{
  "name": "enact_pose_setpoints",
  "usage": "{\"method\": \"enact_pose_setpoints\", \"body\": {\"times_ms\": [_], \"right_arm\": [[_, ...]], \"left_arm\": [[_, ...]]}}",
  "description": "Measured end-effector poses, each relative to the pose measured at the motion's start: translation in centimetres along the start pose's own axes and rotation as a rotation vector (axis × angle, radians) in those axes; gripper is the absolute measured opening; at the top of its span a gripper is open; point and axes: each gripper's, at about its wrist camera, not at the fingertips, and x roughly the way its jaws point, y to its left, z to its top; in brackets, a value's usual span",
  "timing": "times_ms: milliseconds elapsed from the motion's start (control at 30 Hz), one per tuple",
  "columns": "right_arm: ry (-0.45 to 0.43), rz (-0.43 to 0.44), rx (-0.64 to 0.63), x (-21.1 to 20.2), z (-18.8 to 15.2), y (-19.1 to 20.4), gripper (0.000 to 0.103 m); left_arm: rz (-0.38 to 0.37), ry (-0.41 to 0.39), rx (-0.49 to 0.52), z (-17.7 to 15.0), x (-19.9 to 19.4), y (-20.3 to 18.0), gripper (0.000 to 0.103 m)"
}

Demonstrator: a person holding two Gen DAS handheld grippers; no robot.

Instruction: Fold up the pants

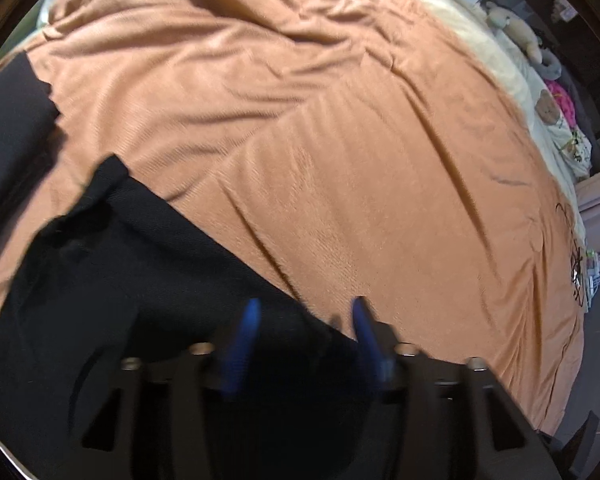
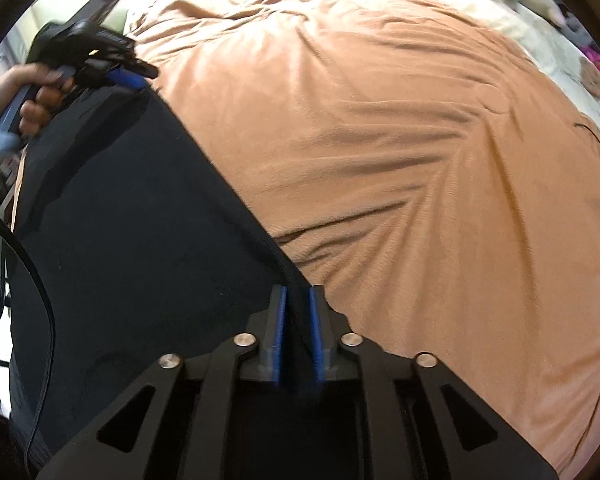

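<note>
The pants (image 2: pixel 140 240) lie flat on the bed (image 2: pixel 420 140), their long edge running from my right tongs (image 2: pixel 298 300) away to my left tongs (image 1: pixel 306 312). My right tongs stand narrowly parted with the near corner between them. My left tongs gape about halfway over the far corner, gripping nothing. Both sit equally near.

tan bedspread (image 1: pixel 340 140) | stuffed toys (image 1: pixel 516 28) | cream sheet (image 2: pixel 556 48)
</note>
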Motion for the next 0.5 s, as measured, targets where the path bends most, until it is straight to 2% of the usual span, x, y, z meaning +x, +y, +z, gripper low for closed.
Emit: {"method": "enact_pose_setpoints", "body": {"times_ms": [67,133,333,500], "right_arm": [[-0.023,0.000,0.031,-1.0,-0.4,-0.2,0.037],[-0.060,-0.005,0.059,-2.4,-1.0,-0.3,0.047],[-0.136,-0.042,0.134,-6.8,-4.1,-0.2,0.048],[-0.188,-0.081,0.208,-10.1,-7.1,0.0,0.048]], "left_arm": [[-0.016,-0.019,0.011,-0.5,-1.1,0.4,0.057],[-0.020,-0.033,0.024,-1.0,-2.0,0.6,0.058],[-0.029,-0.097,0.089,-3.4,-5.3,1.5,0.065],[-0.040,-0.124,0.126,-6.3,-7.6,2.6,0.066]]}}
